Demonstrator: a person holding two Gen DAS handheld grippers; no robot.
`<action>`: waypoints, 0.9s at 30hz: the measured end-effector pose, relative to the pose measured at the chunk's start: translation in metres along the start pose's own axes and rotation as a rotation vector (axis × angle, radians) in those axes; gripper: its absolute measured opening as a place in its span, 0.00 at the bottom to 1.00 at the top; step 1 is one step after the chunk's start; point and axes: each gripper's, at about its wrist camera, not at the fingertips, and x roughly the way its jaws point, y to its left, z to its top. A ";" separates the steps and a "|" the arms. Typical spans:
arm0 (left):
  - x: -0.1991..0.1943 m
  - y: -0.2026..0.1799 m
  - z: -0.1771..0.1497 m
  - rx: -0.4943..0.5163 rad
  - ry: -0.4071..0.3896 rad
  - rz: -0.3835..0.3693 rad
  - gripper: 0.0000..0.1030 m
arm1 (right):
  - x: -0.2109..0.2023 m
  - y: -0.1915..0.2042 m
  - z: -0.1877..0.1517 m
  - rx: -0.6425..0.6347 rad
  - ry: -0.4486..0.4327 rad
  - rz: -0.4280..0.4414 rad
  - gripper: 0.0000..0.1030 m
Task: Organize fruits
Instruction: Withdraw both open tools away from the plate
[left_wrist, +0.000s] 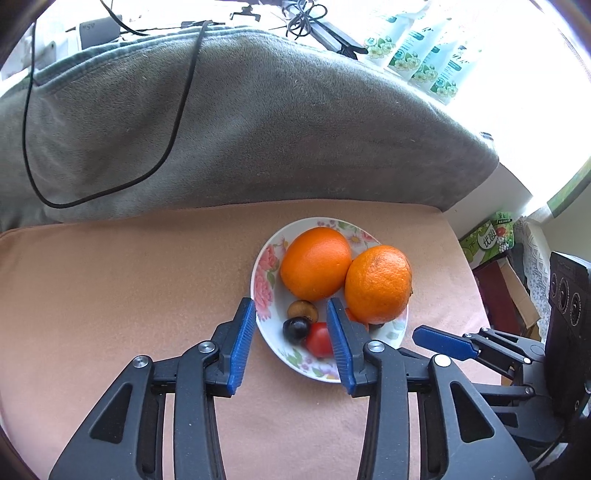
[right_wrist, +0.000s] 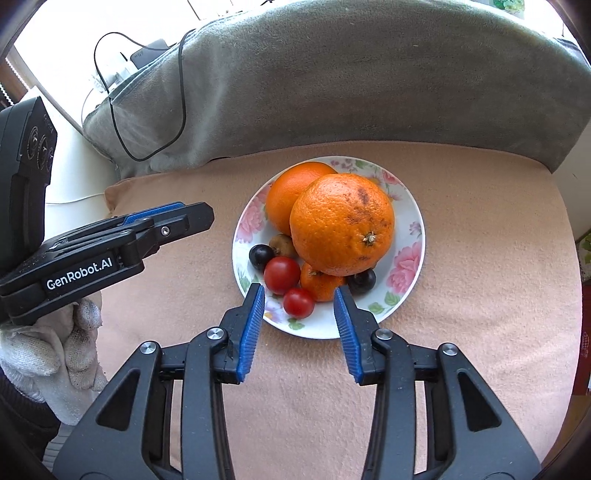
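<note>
Plate of fruit sits mid-frame on the peach cloth, two oranges piled over the cherry tomatoes; right gripper hangs just below its near rim, jaws parted, empty; left gripper likewise released, over the plate's lower left edge

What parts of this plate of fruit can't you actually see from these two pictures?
- Small orange: right wrist view shows part; the big orange sits over it. Left wrist view shows a sliver behind the left gripper.
- One dark grape: half hidden under the big orange.
- Second cherry tomato: hidden in left wrist view by a blue pad.
- Plate middle: covered by fruit.
</note>
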 end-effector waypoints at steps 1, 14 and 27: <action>-0.005 -0.002 -0.002 0.000 -0.006 0.000 0.45 | -0.004 -0.001 -0.002 0.001 -0.005 -0.006 0.40; -0.041 -0.026 -0.034 -0.010 0.020 0.028 0.68 | -0.042 -0.007 -0.024 0.008 -0.049 -0.059 0.66; -0.082 -0.038 -0.049 -0.007 -0.071 0.128 0.68 | -0.080 -0.003 -0.037 0.022 -0.158 -0.100 0.67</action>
